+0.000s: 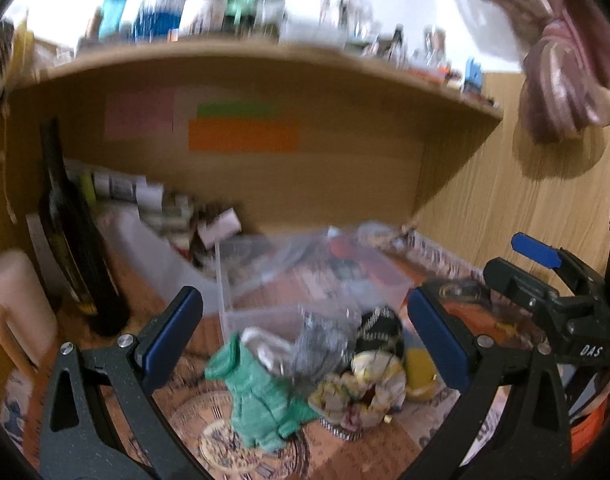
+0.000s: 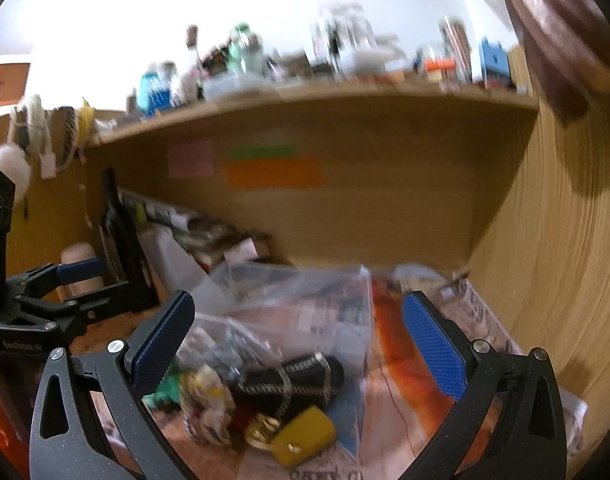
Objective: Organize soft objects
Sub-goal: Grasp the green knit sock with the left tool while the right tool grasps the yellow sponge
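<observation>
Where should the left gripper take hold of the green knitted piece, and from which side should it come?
Probably at the upper band of the green knitted piece, coming from above. That end rises free of the desk, while the right edge touches the floral cloth. The left gripper is open and aimed over the pile.

Left gripper (image 1: 305,336): black speckled arms with triangular cut-outs, silver screws at the joints, blue pads (image 1: 439,344) on the fingers. Right gripper (image 2: 299,344): same black build and screws, blue pads (image 2: 433,346) with diamond knurling, white lettering on its body, partly legible.
</observation>
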